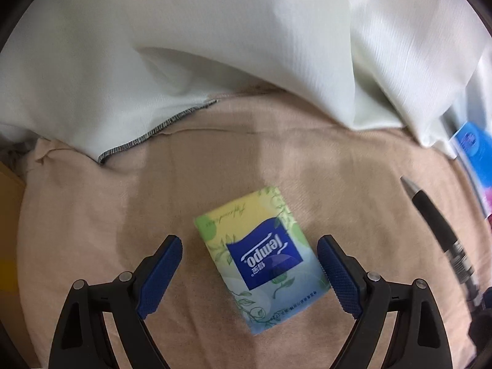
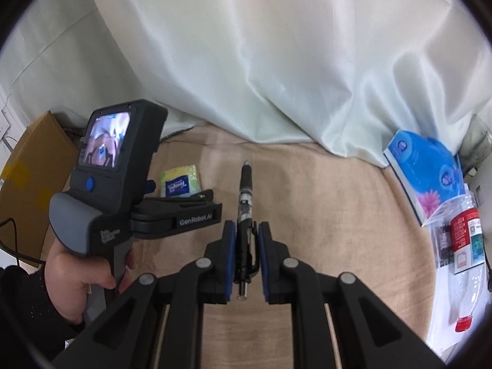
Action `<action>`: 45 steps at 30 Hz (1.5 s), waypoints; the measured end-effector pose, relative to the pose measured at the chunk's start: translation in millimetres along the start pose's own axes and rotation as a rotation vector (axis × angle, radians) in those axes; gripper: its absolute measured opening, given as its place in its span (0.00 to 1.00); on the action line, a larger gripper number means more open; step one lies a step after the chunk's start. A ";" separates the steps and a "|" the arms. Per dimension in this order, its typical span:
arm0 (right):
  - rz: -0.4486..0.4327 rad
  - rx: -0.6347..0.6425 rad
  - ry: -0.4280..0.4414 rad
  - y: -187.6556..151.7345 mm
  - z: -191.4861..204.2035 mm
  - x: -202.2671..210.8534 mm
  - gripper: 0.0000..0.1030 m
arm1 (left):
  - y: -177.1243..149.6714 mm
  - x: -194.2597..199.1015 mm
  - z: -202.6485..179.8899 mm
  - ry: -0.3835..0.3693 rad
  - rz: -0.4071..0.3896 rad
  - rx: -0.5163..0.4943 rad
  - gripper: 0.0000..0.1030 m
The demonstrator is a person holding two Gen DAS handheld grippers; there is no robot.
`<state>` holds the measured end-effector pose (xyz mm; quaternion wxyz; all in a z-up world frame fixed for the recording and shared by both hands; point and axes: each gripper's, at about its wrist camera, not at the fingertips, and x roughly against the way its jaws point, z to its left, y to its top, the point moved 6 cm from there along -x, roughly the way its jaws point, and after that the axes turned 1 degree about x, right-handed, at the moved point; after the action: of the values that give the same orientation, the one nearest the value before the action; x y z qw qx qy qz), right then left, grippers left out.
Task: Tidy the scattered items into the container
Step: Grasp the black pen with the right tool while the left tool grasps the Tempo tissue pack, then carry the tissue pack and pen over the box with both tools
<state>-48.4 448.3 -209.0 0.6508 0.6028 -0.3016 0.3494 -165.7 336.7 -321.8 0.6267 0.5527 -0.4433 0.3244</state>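
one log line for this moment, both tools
left tool: open, straddling tissue pack on beige cloth | right tool: around black pen, pads not yet touching | container: not visible

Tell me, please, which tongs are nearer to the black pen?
Right. The right tongs straddle the black pen, nearly closed on its barrel. The left tongs sit open around the tissue pack, the pen off to their right.
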 end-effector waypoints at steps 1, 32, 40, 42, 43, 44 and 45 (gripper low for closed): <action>0.003 -0.005 0.003 0.1 -0.7 -0.6 0.17 | -1.0 -1.2 -0.9 -0.007 0.003 0.001 0.78; -0.218 0.273 0.258 96.3 203.6 81.7 0.17 | -13.7 237.7 224.9 0.070 -0.289 0.102 0.63; -0.263 0.459 0.403 121.1 331.1 94.0 0.17 | -35.7 296.8 340.3 0.193 -0.358 0.264 0.63; -0.261 0.495 0.437 122.3 361.2 93.9 0.17 | -43.7 305.8 368.1 0.210 -0.361 0.304 0.63; -0.261 0.509 0.450 123.3 374.5 93.0 0.17 | -46.4 308.5 378.4 0.218 -0.361 0.318 0.63; -0.262 0.525 0.466 123.7 388.8 92.4 0.17 | -51.3 313.0 391.5 0.228 -0.366 0.337 0.63; -0.261 0.540 0.479 121.9 402.6 92.3 0.17 | -56.2 316.6 402.7 0.244 -0.370 0.350 0.63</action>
<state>-83.6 59.5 -27.1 0.5596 0.6872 0.0414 0.4614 -69.1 -94.6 -56.8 0.6189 0.6809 -0.1933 0.3405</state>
